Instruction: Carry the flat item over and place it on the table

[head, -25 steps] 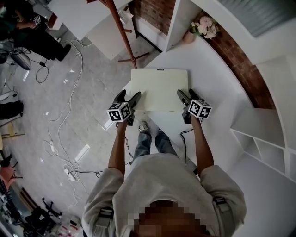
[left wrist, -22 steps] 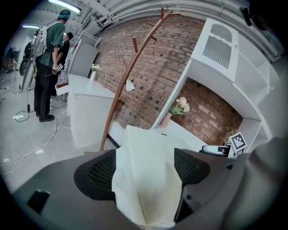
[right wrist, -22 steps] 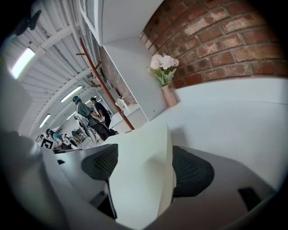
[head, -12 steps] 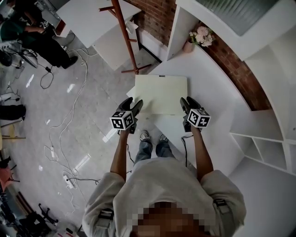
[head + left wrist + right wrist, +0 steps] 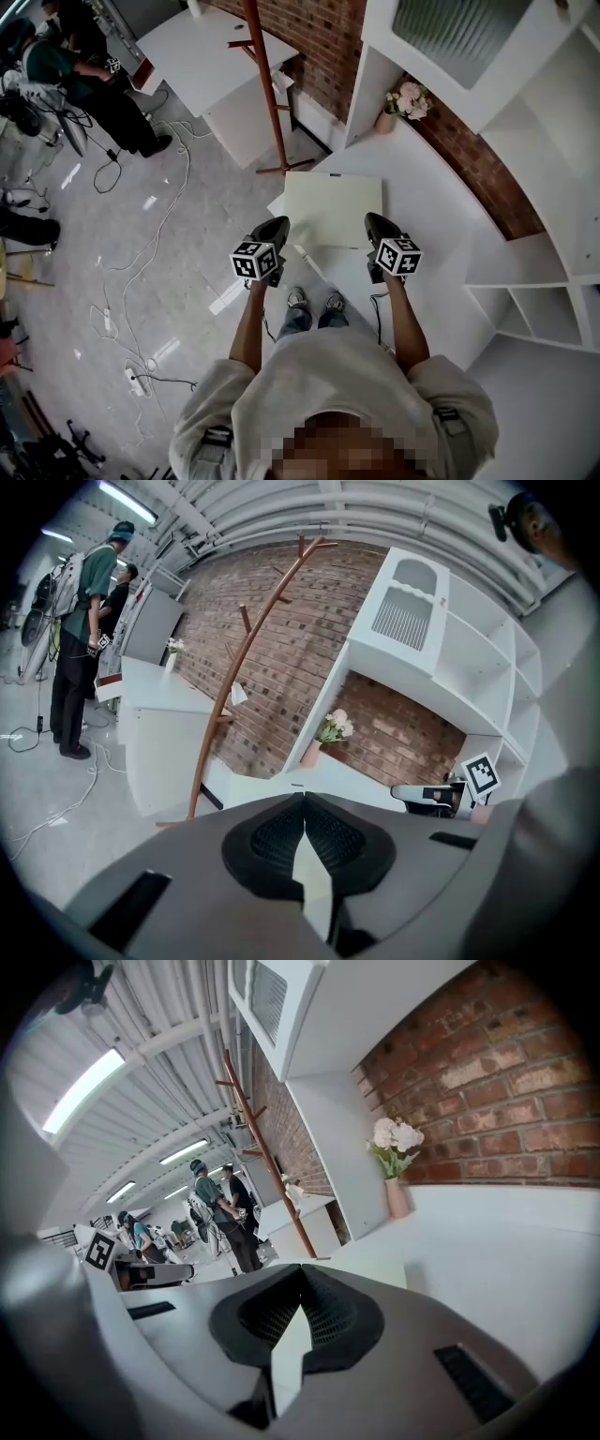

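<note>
A small vase (image 5: pixel 384 122) stands at the far end of the white table (image 5: pixel 441 244), against the brick wall, and holds pale pink flowers (image 5: pixel 410 97). To my right a white shelf (image 5: pixel 530 300) shows open cubbies, partly cut off by the picture's edge, and I cannot make out what is in them. The board (image 5: pixel 333 206), flat and cream-coloured, lies level in front of me over the table's near corner, with its far edge towards the wall. My left tongs (image 5: pixel 278 230) are closed on its near left corner and my right tongs (image 5: pixel 375 227) are closed on its near right corner, so the board spans the space between them. In each gripper view the black pads meet at the tips, with a thin cream sliver of the board pinched between them. The tongs' grey bodies hide most of the rest of the board in those views. From above, the marker cubes and the jaws cover the exact spots where the board is clamped. I cannot tell whether the board rests on the table or hangs just above it; its near left corner reaches past the table's edge, over the floor. A wooden coat stand (image 5: pixel 267 84) rises beyond the board. Farther off to the left stand people (image 5: pixel 84 75), small and hard to make out, and cables (image 5: pixel 141 234) trail over the grey floor.
</note>
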`<action>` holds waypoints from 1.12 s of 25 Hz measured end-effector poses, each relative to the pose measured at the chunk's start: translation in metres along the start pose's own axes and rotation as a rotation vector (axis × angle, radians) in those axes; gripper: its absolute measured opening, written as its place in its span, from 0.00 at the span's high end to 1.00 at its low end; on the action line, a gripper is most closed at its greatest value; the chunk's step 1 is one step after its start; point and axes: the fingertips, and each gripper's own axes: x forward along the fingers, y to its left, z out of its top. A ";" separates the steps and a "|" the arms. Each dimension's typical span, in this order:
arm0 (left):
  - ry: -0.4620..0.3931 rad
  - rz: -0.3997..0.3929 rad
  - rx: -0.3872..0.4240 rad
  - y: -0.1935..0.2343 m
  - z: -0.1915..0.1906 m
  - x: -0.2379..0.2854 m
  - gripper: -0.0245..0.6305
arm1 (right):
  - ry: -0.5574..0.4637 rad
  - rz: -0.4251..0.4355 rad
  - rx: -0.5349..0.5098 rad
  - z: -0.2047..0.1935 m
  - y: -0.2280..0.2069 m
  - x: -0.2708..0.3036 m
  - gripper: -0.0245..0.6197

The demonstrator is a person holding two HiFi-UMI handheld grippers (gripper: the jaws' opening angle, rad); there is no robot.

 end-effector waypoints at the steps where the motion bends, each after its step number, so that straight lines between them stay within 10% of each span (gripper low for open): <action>1: -0.014 0.005 0.006 -0.001 0.005 -0.003 0.94 | -0.011 0.010 -0.019 0.005 0.006 0.000 0.92; 28: -0.242 0.006 0.177 -0.030 0.114 -0.034 0.94 | -0.256 0.036 -0.280 0.111 0.067 -0.024 0.92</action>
